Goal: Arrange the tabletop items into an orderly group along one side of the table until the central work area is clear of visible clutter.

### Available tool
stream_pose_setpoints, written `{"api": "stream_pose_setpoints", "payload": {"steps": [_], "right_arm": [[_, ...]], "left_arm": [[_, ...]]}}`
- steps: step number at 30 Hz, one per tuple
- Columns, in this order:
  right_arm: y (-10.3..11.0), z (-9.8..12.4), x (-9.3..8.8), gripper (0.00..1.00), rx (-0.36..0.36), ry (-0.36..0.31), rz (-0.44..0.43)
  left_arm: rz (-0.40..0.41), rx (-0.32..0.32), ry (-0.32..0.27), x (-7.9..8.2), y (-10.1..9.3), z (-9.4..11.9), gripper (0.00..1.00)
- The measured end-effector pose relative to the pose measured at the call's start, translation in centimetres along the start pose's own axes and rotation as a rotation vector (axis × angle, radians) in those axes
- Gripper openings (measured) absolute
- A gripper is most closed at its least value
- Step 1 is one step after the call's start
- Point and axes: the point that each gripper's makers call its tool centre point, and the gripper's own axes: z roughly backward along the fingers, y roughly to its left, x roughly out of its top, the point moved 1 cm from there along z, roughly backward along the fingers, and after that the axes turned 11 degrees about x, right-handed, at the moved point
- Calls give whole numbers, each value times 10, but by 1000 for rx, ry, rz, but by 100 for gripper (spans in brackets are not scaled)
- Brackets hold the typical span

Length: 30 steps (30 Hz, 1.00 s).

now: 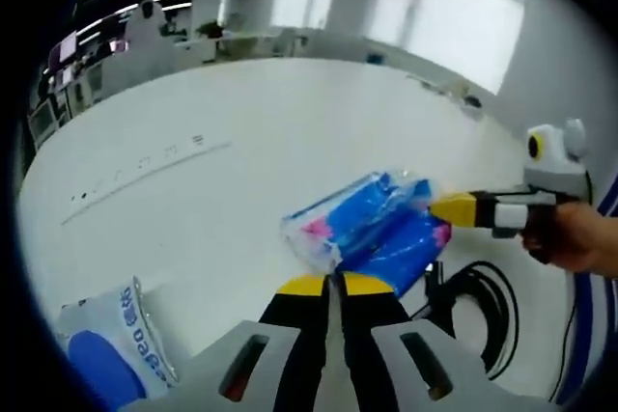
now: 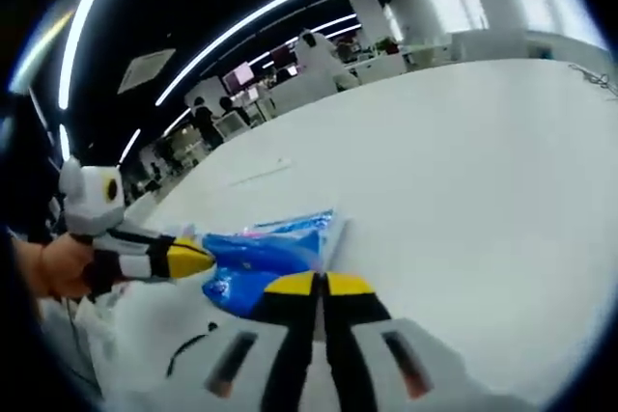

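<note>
— Left gripper view: blue pack (image 1: 372, 229) lying on white tabletop (image 1: 241, 142), just beyond left claw (image 1: 335, 284), jaws together, pinching pack's near edge.
— And right claw (image 1: 446, 207)?
— Reaching in at pack's far end, tips closed on it, hand (image 1: 575, 238) behind.
— Near the pack?
— Black cable (image 1: 483, 306) coiled beside it; white-and-blue bag (image 1: 116, 340) well apart.
— Right gripper view?
— Same pack (image 2: 266, 253), both claws meeting on it.

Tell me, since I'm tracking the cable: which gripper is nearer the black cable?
Right. The right gripper hangs just above the black cable, pinching the blue packet; the left gripper sits farther left.
</note>
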Motion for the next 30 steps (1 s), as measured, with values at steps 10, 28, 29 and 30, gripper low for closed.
{"api": "stream_pose_setpoints", "payload": {"steps": [10, 28, 29, 30], "right_arm": [[1, 2, 2, 11, 1, 1, -18], [18, 13, 15, 21, -13, -38, -33], [18, 13, 16, 21, -14, -40, -29], [19, 13, 18, 21, -11, -42, -30]], "left_arm": [[15, -8, 3, -1, -3, 0, 9], [34, -22, -20, 8, -4, 17, 28], [35, -21, -20, 8, -4, 18, 29], [39, -20, -24, 9, -3, 19, 30]]}}
